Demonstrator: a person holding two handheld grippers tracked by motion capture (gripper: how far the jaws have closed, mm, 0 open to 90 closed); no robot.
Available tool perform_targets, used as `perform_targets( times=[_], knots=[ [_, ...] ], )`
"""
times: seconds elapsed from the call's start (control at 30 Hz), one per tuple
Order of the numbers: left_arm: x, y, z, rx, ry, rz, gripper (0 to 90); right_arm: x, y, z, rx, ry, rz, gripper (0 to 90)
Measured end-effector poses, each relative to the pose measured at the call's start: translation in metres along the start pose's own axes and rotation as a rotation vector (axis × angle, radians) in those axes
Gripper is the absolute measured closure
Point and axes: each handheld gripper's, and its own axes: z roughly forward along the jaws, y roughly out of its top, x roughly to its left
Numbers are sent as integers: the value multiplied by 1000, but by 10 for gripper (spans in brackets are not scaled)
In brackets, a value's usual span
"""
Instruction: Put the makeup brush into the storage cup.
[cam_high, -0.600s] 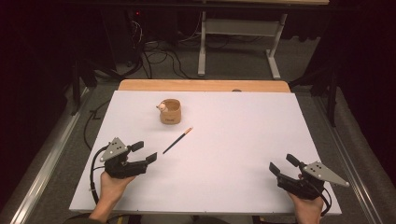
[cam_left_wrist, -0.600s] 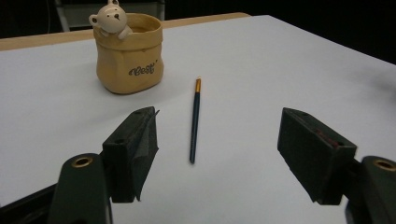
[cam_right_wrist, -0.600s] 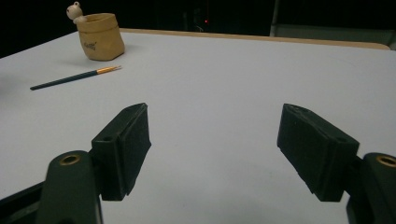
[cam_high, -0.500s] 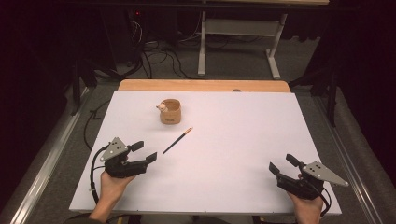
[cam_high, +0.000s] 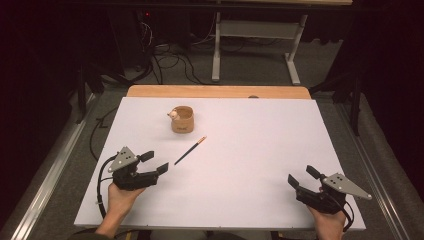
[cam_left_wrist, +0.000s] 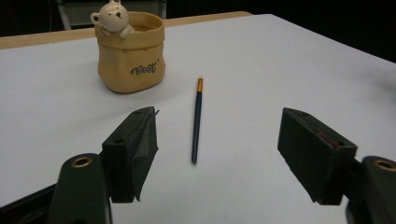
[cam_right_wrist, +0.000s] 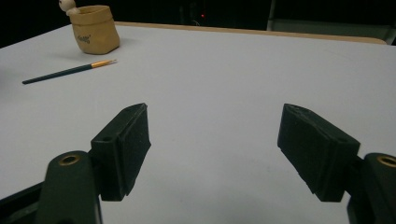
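In the high view, the left hand-held gripper (cam_high: 155, 163) sits low at the lower left of the frame with its jaws spread and empty, aimed at the near tip of the paintbrush (cam_high: 190, 150). That heading suggests the brush is the thing to be picked up: in the left gripper view it lies between the two black jaws but farther off, untouched. The paintbrush is thin and straight, with a dark handle, a brass-coloured ferrule and a pale tip that points toward the cup (cam_high: 182, 119) in the upper middle of the frame. The cup, near the brush but apart from it, looks like a soft tan pouch with a rolled rim, printed lettering and a small cream bear figure (cam_left_wrist: 111, 16) peeking over its edge; it probably serves as the brush holder. The right hand-held gripper (cam_high: 303, 178) rests at the lower right, jaws likewise apart and holding nothing, well away from both. The counter (cam_high: 260, 145) is smooth, matte white, with a wooden strip along its far edge.
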Motion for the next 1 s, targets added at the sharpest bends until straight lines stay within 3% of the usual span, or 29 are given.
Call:
perform_targets(
  times=[1.0],
  knots=[
    [-3, 2, 0, -8, 8, 3, 282, 2, 0, 1, 12, -7, -9, 269]
  ],
)
